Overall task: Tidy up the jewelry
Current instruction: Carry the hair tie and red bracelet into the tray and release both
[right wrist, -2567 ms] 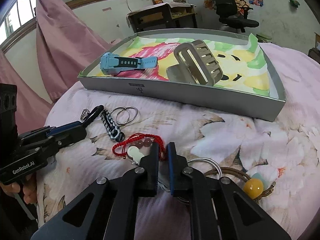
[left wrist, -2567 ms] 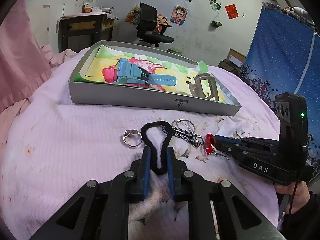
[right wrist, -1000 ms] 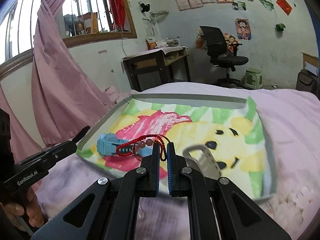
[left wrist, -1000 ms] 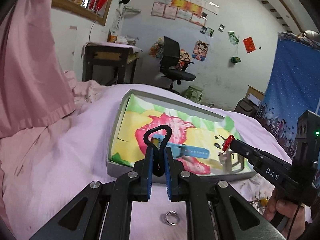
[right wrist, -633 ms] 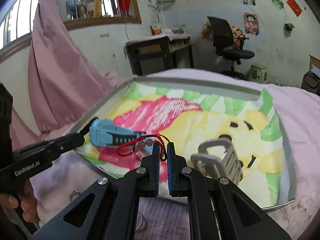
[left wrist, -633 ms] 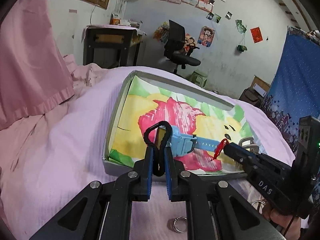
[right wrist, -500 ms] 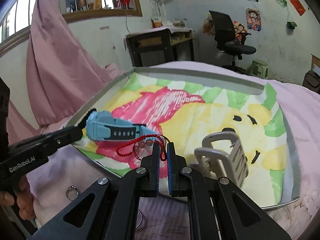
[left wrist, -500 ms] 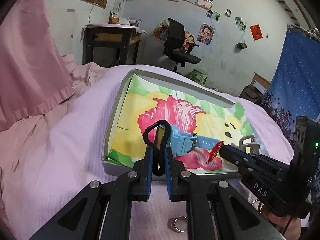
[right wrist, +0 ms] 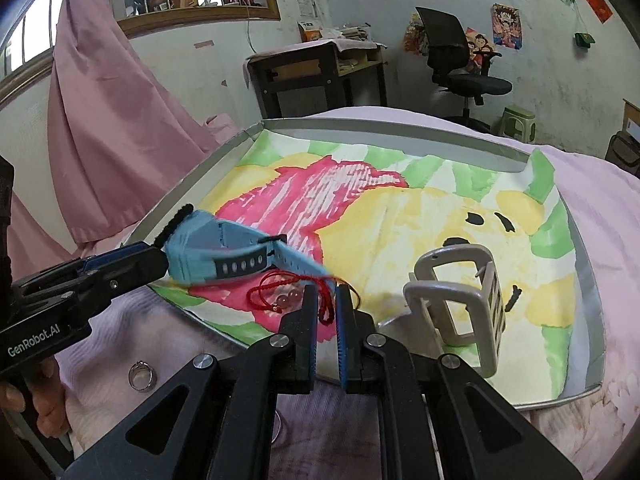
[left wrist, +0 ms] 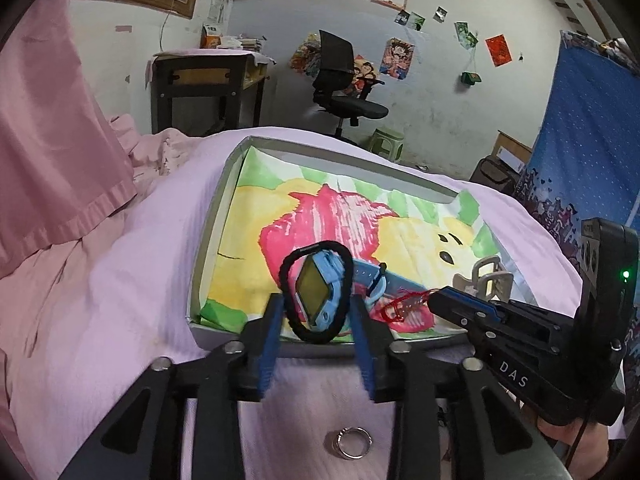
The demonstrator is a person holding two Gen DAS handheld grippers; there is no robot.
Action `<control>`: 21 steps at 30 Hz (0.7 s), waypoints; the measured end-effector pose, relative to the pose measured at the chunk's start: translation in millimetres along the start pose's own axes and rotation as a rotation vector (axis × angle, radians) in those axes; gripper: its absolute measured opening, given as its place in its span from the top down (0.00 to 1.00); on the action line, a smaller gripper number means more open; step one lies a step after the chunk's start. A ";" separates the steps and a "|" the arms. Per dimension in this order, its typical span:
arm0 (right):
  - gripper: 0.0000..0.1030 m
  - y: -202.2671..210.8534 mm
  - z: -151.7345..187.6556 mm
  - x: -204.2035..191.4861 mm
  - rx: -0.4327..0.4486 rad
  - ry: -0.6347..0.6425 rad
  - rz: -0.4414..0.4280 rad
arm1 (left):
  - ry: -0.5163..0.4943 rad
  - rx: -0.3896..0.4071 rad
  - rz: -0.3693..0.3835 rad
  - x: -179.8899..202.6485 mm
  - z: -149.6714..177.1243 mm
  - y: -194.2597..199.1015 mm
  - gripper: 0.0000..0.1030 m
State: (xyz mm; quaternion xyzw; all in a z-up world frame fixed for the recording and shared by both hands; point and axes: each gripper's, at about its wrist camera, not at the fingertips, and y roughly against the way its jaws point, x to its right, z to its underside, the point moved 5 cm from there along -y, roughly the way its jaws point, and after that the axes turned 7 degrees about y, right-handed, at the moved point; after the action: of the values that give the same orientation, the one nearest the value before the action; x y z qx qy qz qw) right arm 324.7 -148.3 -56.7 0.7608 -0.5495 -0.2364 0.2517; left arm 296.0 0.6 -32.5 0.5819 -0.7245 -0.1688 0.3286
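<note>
Pink bedspread (left wrist: 120,280); tray (left wrist: 212,240) holds blue watch (left wrist: 320,292).

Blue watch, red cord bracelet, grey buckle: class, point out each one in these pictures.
Blue watch (left wrist: 316,292): left wrist view, on its yellow screen.
Red cord bracelet (right wrist: 276,282): right wrist view, on the cord loop.
Grey buckle (right wrist: 460,300): right wrist view, on the front bar.

Your left gripper (left wrist: 316,344) is black with blue finger pads (left wrist: 267,344) and silver round screws; white letters "GenRobot.AI" are on its side. Your right gripper (right wrist: 326,332) looks the same, marked "DAS", with a green light and a thin black cable.
</note>
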 end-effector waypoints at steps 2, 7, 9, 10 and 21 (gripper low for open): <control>0.90 3.0 -0.4 -0.1 0.010 0.000 0.003 | -0.001 0.007 -0.001 0.2 -0.1 2.3 0.61; 0.66 23.8 -1.7 -0.1 0.078 0.009 0.040 | 0.009 0.035 -0.001 -1.4 0.4 9.9 0.48; 0.64 31.7 -2.7 0.9 0.104 0.007 0.056 | 0.016 0.053 -0.006 -2.5 0.9 15.3 0.42; 0.62 38.1 -2.6 1.4 0.123 0.004 0.063 | 0.019 0.062 -0.008 -3.2 0.9 18.2 0.38; 0.18 95.9 4.8 9.4 0.254 -0.040 0.129 | -0.021 0.188 -0.027 3.2 10.5 65.1 0.06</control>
State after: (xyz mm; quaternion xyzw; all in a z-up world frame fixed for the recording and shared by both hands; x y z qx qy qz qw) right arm 255.5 -183.8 0.5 0.7449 -0.6275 -0.1634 0.1569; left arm 241.0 13.4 1.6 0.6179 -0.7327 -0.1106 0.2628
